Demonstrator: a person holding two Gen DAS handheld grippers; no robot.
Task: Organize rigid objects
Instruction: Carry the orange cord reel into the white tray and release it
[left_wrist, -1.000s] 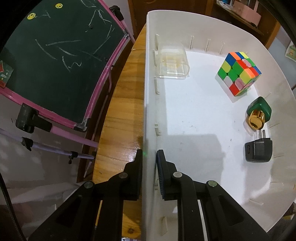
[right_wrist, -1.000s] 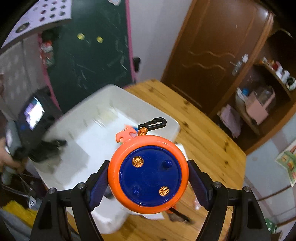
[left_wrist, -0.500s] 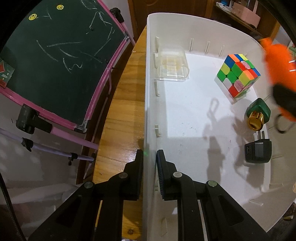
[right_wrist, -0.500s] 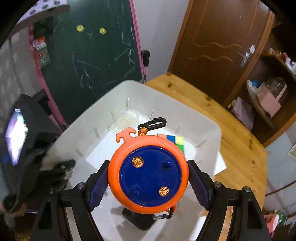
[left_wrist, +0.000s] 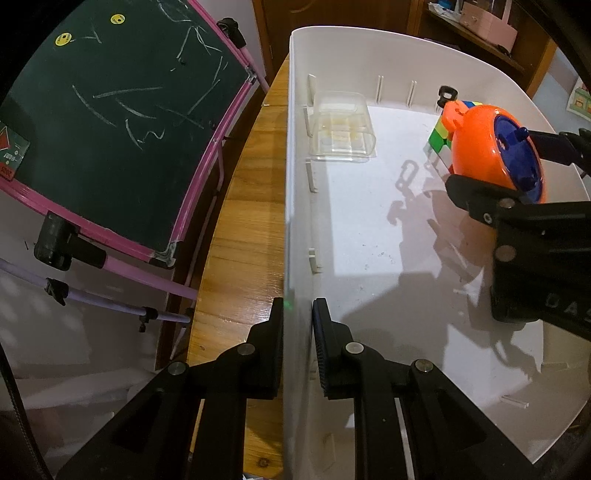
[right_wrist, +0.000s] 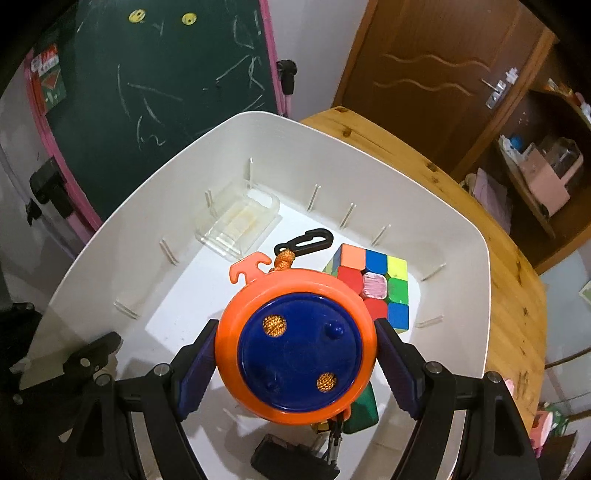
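Over bin (right_wrist: 454, 236), reel (right_wrist: 295, 343) between right tool (right_wrist: 295, 363) pads

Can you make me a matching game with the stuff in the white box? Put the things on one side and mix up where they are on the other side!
Things:
1. orange and blue reel
2. puzzle cube
3. clear plastic box
4. white bin

Where or how:
A. lying in the far corner of the bin
B. its wall pinched by the left gripper
C. held in the right gripper, above the bin
D. sitting near the bin's far wall, many colours

Pairs: 1-C, 2-D, 3-A, 4-B
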